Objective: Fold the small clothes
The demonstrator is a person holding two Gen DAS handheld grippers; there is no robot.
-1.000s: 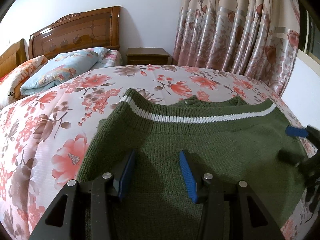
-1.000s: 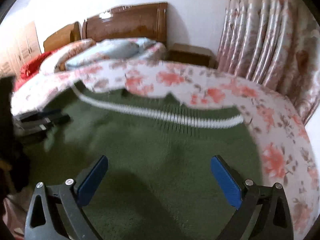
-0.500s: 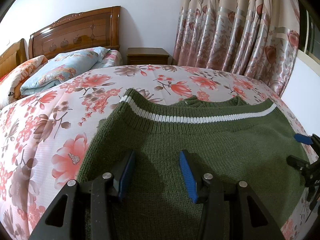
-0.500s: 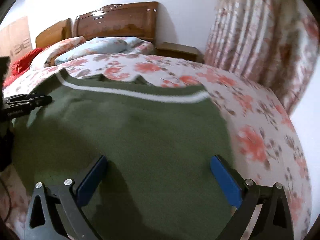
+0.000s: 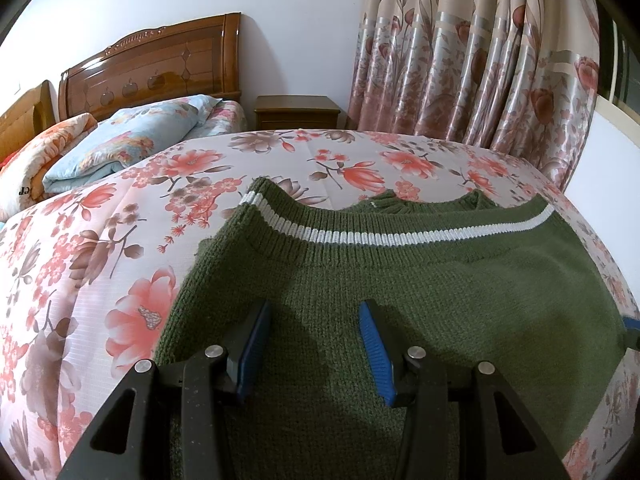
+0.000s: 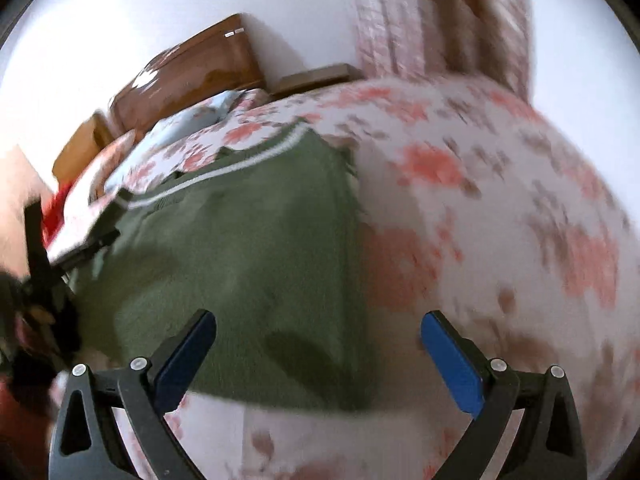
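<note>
Green knit sweater (image 5: 440,292) lies flat under the parted left gripper (image 5: 314,344).

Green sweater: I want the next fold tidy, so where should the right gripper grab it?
Probably the near right corner of the green sweater, coming in from the right over bare bedspread. That edge lies flat and straight, and the open right gripper already straddles it.

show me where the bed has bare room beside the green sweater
Free: floral bedspread left of the green sweater, up to the blue quilt; the strip between its striped hem and the curtain. Crowded: the sweater's near edge, under the left gripper.
</note>
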